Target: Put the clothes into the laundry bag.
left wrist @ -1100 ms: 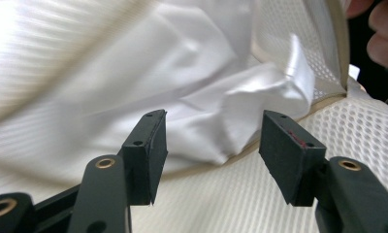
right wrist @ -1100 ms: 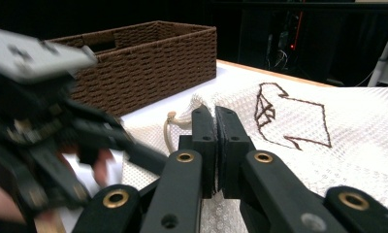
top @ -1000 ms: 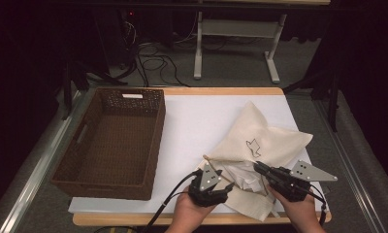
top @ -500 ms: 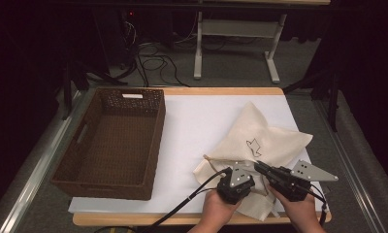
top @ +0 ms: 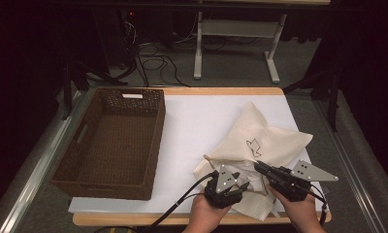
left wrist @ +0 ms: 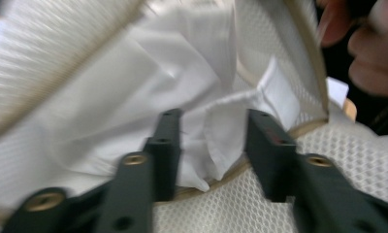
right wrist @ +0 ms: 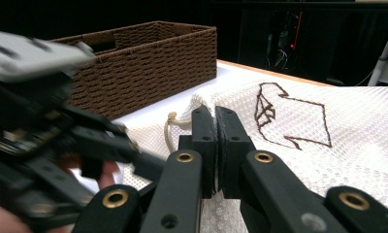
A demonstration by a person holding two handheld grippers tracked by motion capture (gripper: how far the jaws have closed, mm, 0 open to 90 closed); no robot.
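A cream mesh bag [top: 269,138] with a brown printed figure lies at the table's front right, its mouth and drawstring toward me. White cloth [left wrist: 134,92] fills that mouth. My left gripper [top: 241,181] points right into the opening. Its jaws have just been opening, and in the left gripper view [left wrist: 214,119] they stand apart with a loose fold of the white cloth between them, pads clear of it. My right gripper [top: 256,165] is shut on the mesh bag's rim [right wrist: 202,104], with the jaws [right wrist: 215,110] pressed together beside the cord. The left gripper [right wrist: 109,141] sits blurred at the left.
A dark brown wicker basket [top: 155,141] stands on the white sheet at the left, its long side running away from me; its wall [right wrist: 148,63] rises behind the bag in the right gripper view. White tabletop [top: 202,121] lies between basket and bag.
My left gripper swung right into the bag's mouth, then came back a little to the left. The right gripper and the bag have kept still.
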